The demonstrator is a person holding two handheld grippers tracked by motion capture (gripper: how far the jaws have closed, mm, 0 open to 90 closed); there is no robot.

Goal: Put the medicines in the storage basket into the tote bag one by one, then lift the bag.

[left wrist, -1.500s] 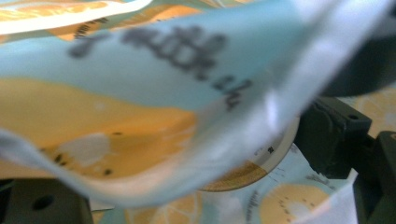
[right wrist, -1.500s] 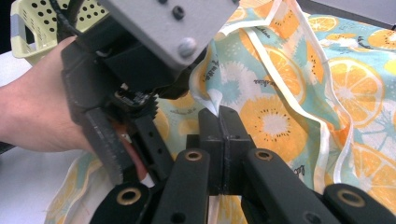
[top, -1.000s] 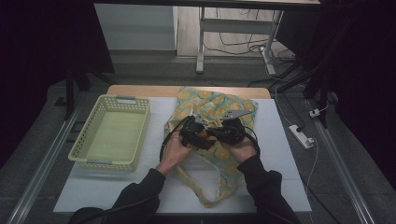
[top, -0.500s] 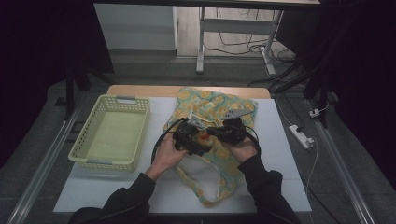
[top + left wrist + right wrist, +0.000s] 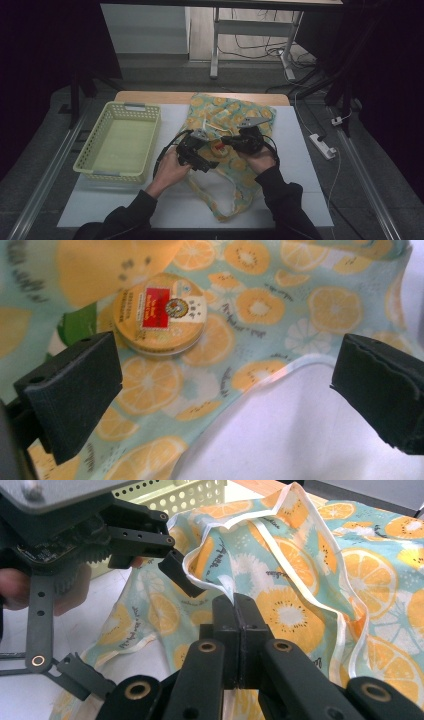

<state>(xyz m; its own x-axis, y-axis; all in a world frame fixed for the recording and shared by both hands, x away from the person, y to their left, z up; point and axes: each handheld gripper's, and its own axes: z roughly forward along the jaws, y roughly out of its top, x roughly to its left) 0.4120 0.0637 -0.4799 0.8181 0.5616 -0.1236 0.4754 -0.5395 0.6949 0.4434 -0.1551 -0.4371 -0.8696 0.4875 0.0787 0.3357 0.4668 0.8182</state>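
Currently your right gripper (image 5: 235, 605) is clamped on the bag's (image 5: 235, 112) white-trimmed rim, lifting it open. Your left gripper (image 5: 225, 385), jaws wide, hovers inside over the round tin (image 5: 159, 314). Next, probably: descend and straddle the tin squarely.

Upper left in the left gripper view, a round tin (image 5: 159, 314) carries a red label with print too blurred to read, and small dark script on the fruit-print cloth (image 5: 260, 300) is equally illegible.

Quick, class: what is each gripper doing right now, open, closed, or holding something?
Left gripper: open, holding nothing, over the fruit-print bag.
Right gripper: closed on the fruit-print bag's edge.
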